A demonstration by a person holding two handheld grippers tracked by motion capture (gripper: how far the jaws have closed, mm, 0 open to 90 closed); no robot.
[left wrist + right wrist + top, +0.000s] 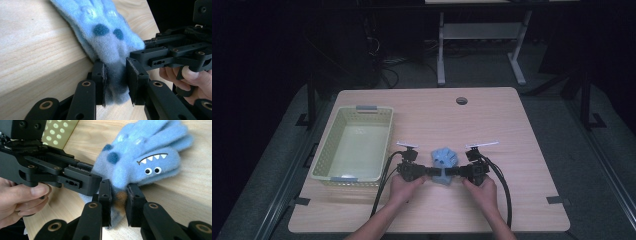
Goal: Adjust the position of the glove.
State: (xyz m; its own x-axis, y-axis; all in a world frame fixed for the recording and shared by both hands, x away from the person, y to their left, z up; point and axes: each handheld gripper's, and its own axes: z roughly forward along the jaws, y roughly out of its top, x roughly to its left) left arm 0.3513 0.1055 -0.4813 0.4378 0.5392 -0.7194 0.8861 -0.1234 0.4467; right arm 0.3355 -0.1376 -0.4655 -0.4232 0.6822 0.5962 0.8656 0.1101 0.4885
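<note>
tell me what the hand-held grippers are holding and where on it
Both hold the blue fleece glove. The left hand-held gripper pinches its cuff end, and the right hand-held gripper pinches the same end from the opposite side.

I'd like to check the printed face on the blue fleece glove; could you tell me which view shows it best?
The right gripper view: the blue fleece glove shows its eyes and zigzag teeth there. The left gripper view shows dark spots and pinched fleece; the high view, a small blue bundle.
</note>
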